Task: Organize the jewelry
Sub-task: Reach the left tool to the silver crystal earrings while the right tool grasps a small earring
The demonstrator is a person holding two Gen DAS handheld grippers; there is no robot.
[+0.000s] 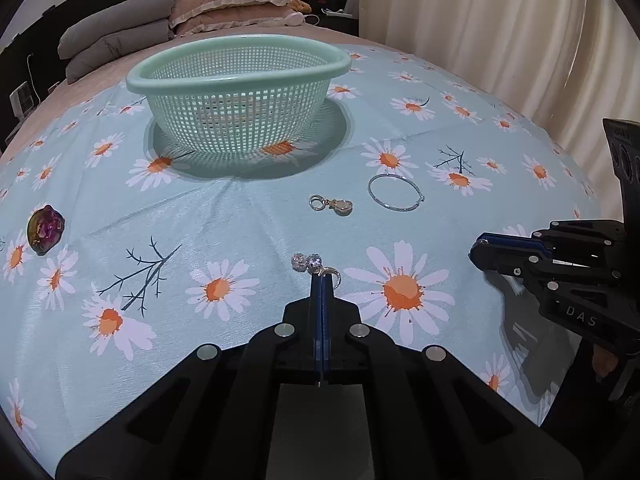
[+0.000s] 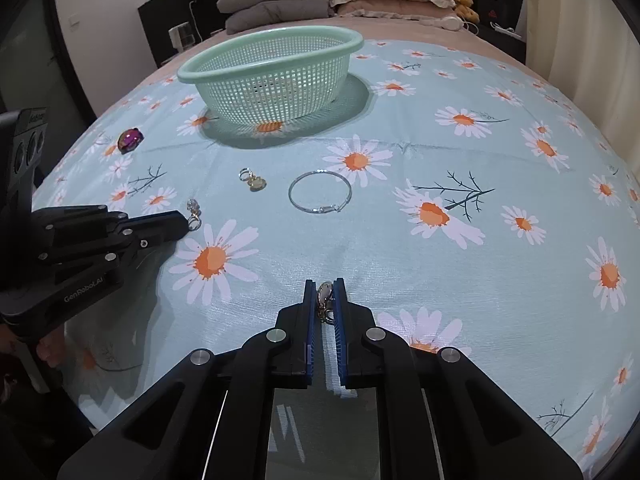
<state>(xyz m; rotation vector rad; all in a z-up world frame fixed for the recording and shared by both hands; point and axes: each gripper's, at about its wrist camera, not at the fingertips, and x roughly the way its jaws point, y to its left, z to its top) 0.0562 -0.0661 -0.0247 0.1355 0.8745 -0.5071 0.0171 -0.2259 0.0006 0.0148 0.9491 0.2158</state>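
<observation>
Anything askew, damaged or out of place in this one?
Nothing stands out. The green basket sits upright on the daisy cloth, with a hoop earring, a gold charm and a purple stone lying loose. Each gripper is shut on a small earring: left, right.

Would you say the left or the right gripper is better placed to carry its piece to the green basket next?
Probably the left. Both are shut on a piece: the left gripper pinches the crystal earring by its ring, the right gripper a small charm. The green basket sits straight ahead of the left; the right's path crosses the silver hoop.
</observation>
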